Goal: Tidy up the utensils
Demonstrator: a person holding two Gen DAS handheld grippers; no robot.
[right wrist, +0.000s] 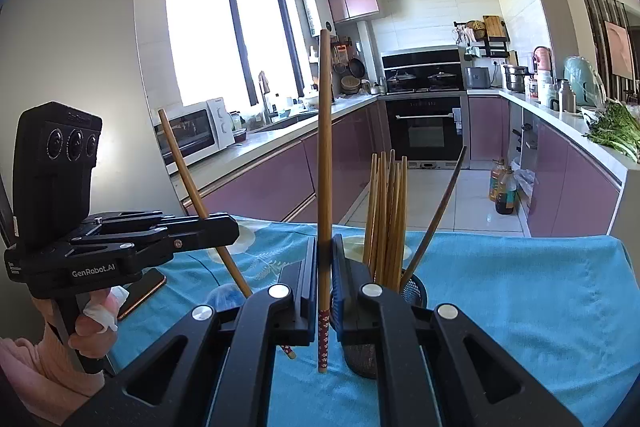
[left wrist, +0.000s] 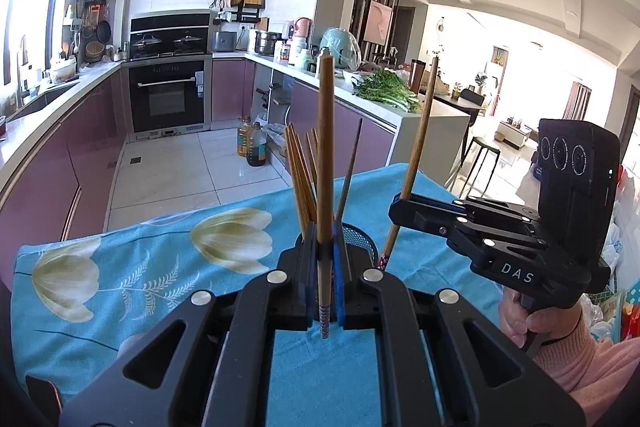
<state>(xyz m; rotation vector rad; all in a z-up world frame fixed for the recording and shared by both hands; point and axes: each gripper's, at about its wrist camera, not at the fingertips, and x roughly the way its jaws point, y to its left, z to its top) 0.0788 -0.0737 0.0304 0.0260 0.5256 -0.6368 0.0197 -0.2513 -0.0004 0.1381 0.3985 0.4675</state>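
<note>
A black wire-mesh cup (right wrist: 414,291) stands on the table, on a turquoise cloth printed with pale tulips (left wrist: 168,259). It holds a bundle of plain bamboo chopsticks (right wrist: 386,219) standing nearly upright, and one darker, thinner stick (right wrist: 440,211) that leans out to the side. In the left wrist view the same cup (left wrist: 360,239) sits just beyond the left gripper's tips, its sticks (left wrist: 300,179) fanned above the rim.

The left gripper (left wrist: 326,259) is closed tight on a single brown wooden chopstick with a blue-and-white patterned lower end (left wrist: 325,155). The stick stands almost vertical, long axis up and down, blunt end high and patterned tip pointing down just above the cloth. In the right wrist view this gripper (right wrist: 224,231) reaches in from the left, held by a hand (right wrist: 90,327) in a pink knitted sleeve, one finger wrapped in white; from there its chopstick (right wrist: 192,187) looks tilted.

The right gripper (right wrist: 324,267) is likewise clamped on a brown wooden chopstick with a red, white-flowered lower end (right wrist: 325,163), upright, decorated tip downward above the cloth, just left of the cup. In the left wrist view this gripper (left wrist: 400,207) comes from the right, held by a hand (left wrist: 520,315) in a pink sleeve, its chopstick (left wrist: 418,139) leaning slightly, top away from the cup.

A dark phone with a copper edge (right wrist: 144,287) lies on the cloth near the left hand.
</note>
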